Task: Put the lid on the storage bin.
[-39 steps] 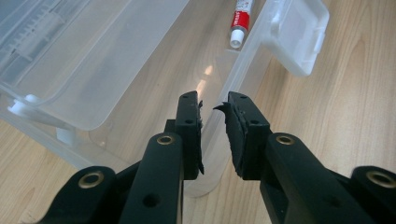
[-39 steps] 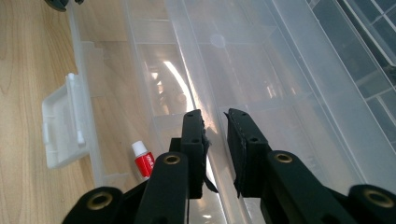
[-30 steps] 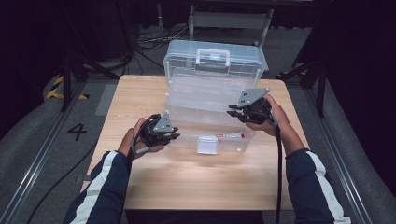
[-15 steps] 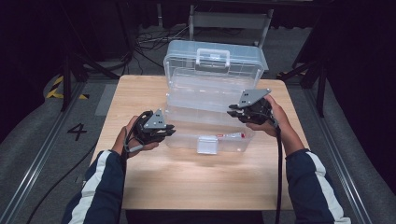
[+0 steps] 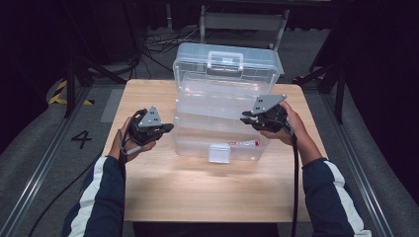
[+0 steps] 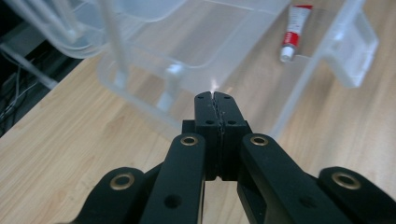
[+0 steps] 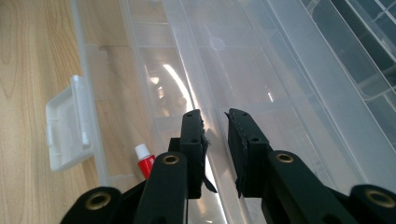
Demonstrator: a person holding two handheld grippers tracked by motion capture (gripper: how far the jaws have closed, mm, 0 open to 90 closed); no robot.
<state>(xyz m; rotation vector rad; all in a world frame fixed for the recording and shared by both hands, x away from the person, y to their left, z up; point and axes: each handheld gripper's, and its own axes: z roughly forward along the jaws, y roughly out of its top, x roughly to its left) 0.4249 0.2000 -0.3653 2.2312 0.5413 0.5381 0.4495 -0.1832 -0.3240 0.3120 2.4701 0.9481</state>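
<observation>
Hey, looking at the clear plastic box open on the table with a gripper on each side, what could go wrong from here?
The right gripper has its jaws around an edge of the clear box; the thin, slick plastic could slip out if pulled.

The left gripper is shut and off the box, so the light box may slide on the table with only one side held.

The small red and white tube lies loose in the bottom and could roll or get trapped when trays fold.

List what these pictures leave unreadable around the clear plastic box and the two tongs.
- Tube: its print is too small to read in the left gripper view; in the right gripper view the tongs' black jaw hides all but its cap end.
- Right tongs: whether the jaws pinch the tray wall of the clear box is unclear; the clear plastic blurs the contact.
- Left tongs: jaws shut, empty.
</observation>
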